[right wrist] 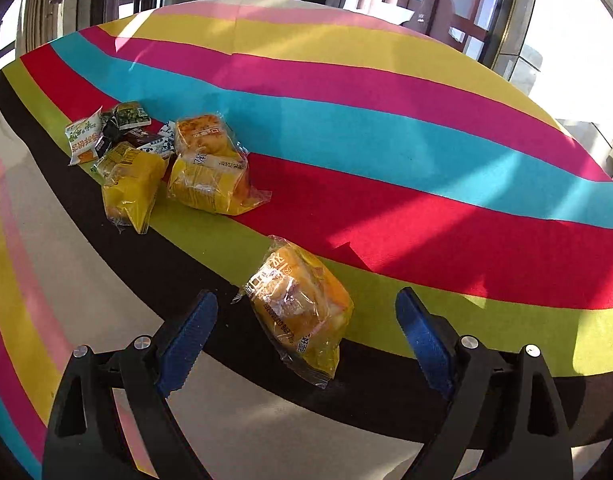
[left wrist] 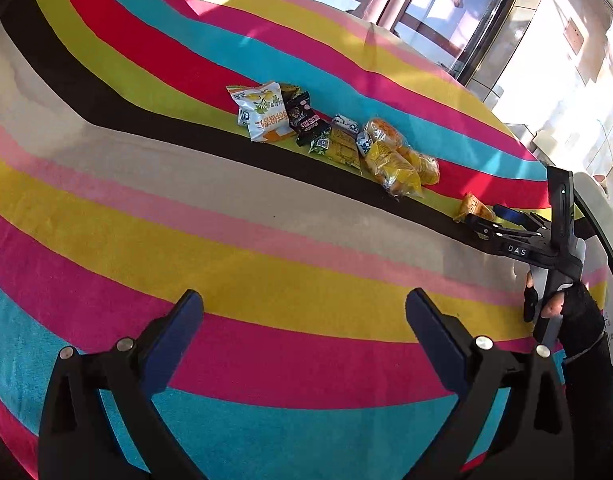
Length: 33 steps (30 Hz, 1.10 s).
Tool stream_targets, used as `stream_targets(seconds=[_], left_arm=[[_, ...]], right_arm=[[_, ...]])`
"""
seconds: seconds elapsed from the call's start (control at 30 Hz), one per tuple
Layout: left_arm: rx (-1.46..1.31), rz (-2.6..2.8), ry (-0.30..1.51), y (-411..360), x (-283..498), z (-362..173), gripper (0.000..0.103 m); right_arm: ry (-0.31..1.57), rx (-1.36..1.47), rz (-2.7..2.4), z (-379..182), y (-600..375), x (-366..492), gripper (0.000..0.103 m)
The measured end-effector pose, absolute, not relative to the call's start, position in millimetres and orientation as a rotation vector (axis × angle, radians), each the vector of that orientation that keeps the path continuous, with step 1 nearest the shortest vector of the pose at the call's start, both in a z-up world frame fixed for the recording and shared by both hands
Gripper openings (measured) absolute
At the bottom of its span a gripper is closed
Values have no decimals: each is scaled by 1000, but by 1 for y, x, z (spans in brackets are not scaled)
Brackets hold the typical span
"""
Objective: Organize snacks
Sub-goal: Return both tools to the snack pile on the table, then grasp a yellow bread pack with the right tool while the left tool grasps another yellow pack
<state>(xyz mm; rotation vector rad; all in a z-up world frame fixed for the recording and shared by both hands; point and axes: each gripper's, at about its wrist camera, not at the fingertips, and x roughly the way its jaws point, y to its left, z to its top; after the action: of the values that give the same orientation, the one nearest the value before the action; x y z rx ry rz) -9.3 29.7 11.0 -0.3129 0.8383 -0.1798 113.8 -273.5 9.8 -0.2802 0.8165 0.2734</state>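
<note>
Snacks on striped cloth, both grippers spread and empty

Snacks lie on a table covered by a striped cloth [left wrist: 266, 248] with bands of pink, yellow, blue, red, green, black and beige.

1. Left gripper [left wrist: 304, 312]: jaws wide apart, nothing between them. It hangs over the yellow and pink bands, well apart from all snacks. Its blue pads [left wrist: 178, 336] face each other across bare cloth.

2. Right gripper [right wrist: 306, 312]: jaws wide apart. A single yellow packet [right wrist: 298, 308] lies on the cloth between the two fingers, closer to the left finger and touching neither pad. The packet straddles the green and black bands, with its long side running toward the camera. In the left wrist view the same packet [left wrist: 472, 207] sits just in front of the right gripper's tips [left wrist: 494, 220], and a gloved hand [left wrist: 566, 304] holds that gripper's handle.

3. Main pile [left wrist: 330, 136]: the other snacks lie grouped along the green band, well apart from the single packet.
   - White bag [left wrist: 260, 110] with orange print at the far end.
   - Dark packet [left wrist: 304, 118] just beside it.
   - Small green packet [right wrist: 132, 114] at the back of the pile.
   - Two clear-wrapped yellow packets [right wrist: 214, 168] at the near end, touching their neighbours.

4. Background: windows [right wrist: 466, 8] stand beyond the table edge.
</note>
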Motion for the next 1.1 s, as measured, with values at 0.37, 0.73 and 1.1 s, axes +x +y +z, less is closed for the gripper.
stream_targets(seconds=[0.37,0.73,1.1], left_arm=[[-305,-177,841,29,-9,11,101],[-302,-176,842,28,-9,10,101],[-279,-169,851,25,-8,10,101]], right_arm=[[830,-126,456,14,-274,75,51],[846,-57,378,22,-279,88,75],[907,-177,321,0,-253,102,43]])
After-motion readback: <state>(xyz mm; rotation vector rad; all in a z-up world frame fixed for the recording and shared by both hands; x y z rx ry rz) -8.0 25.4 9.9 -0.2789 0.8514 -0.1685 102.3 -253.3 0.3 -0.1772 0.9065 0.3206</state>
